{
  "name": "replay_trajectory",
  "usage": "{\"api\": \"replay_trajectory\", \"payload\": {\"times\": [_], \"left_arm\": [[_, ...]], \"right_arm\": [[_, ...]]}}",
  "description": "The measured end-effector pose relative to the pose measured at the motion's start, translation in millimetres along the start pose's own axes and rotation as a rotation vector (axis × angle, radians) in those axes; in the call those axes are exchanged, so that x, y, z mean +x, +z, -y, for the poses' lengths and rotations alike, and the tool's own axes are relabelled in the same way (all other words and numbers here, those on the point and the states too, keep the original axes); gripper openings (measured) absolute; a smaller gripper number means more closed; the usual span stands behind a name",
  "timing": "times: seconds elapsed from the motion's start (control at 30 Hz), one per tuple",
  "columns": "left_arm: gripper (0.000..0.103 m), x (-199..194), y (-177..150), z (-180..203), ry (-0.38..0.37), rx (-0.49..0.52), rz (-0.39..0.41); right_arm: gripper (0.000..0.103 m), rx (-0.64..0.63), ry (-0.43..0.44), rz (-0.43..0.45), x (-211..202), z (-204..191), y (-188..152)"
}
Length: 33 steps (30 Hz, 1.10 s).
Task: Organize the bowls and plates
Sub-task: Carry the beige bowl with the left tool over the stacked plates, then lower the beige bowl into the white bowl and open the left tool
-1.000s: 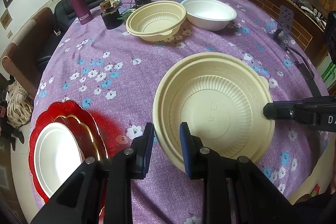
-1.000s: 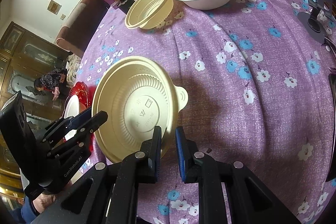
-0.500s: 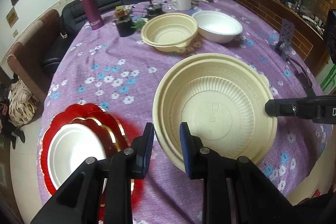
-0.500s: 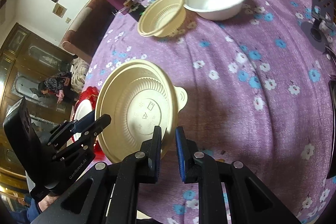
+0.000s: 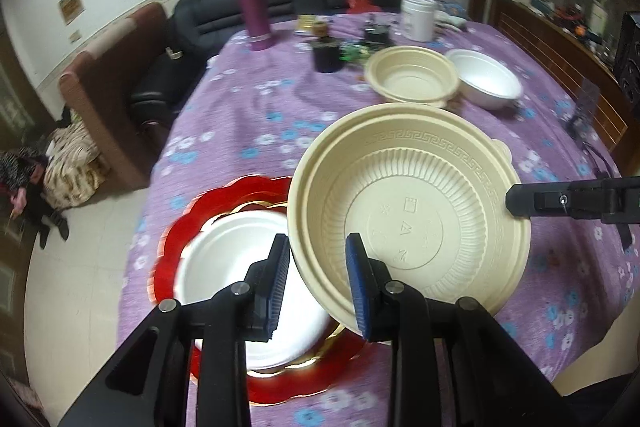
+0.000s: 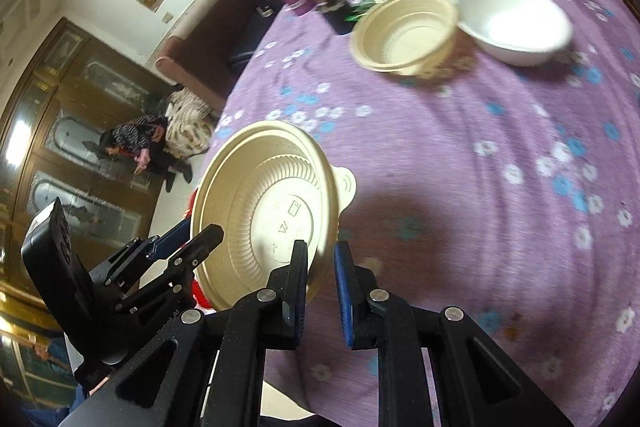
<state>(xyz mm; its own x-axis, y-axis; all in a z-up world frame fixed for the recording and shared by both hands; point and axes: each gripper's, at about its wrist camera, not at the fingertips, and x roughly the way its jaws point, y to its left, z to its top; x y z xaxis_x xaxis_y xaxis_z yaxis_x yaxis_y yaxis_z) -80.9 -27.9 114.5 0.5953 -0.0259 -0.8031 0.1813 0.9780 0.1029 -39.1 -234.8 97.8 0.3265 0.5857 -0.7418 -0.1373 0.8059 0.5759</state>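
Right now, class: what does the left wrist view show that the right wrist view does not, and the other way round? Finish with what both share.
Only the left wrist view shows the white plate lying in the red scalloped plate, clear and whole; the right wrist view catches only a sliver of red.

Only the right wrist view shows the glass-fronted wooden cabinet and the body of the left tongs.

Both show the large cream bowl lifted with its rim between both tongs, the smaller cream bowl, the white bowl, the purple flask and the flowered tablecloth.
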Motion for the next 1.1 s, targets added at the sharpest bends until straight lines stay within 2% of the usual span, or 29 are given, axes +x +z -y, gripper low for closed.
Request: {"api": "replay_trajectory", "payload": {"times": [0.27, 0.5, 0.77, 1.1], "left_arm": [[0.03, -2, -17, -55, 0.06, -0.095, -0.02], [0.03, 2, -32, -90, 0.097, -0.151, -0.047], [0.03, 14, -47, -104, 0.095, -0.177, -0.086], [0.03, 24, -47, -104, 0.075, -0.174, -0.096]], "right_arm": [[0.016, -0.08, 0.042, -0.071, 46, -49, 11], [0.016, -0.125, 0.057, -0.142, 84, -76, 11], [0.017, -0.135, 0.054, -0.197, 113, -85, 8], [0.017, -0.121, 0.027, -0.209, 122, -82, 7]]}}
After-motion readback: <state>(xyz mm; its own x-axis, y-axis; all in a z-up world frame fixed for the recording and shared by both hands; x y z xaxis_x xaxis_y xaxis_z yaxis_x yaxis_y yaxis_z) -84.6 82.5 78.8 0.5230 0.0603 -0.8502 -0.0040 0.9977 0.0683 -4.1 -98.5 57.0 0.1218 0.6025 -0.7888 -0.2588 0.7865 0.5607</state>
